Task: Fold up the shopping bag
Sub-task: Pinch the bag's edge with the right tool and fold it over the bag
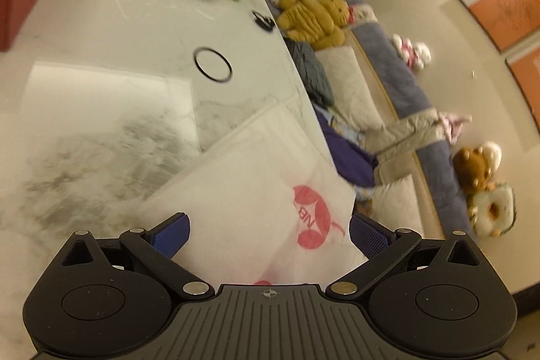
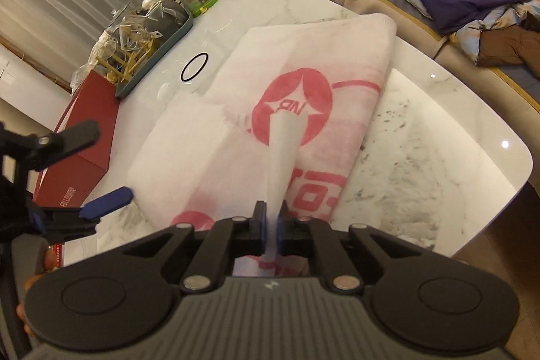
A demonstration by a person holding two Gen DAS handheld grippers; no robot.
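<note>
While the thin white shopping bag with the red round logo [image 2: 297, 97] lies partly folded on the white marble worktop [image 2: 422, 137], a narrow strip of it, most likely a handle [image 2: 281, 157], is pinched between the blue pads of the right gripper [image 2: 269, 230], which is clamped tight on it. The left gripper [image 1: 268, 233] is held wide apart, with nothing between its pads, just over a corner of the bag near the worktop's edge. The fold looks only partly done. If the strip is pulled too hard, the light bag could be dragged along the smooth worktop and the folded layers could be pulled open. The strip is thin and soft, so it could also slip out of the pads. The bag's corner sits close to the edge by the sofa, so it might be slid off. A thin black ring [image 2: 194, 67] lies just beside the bag and could be knocked away.
</note>
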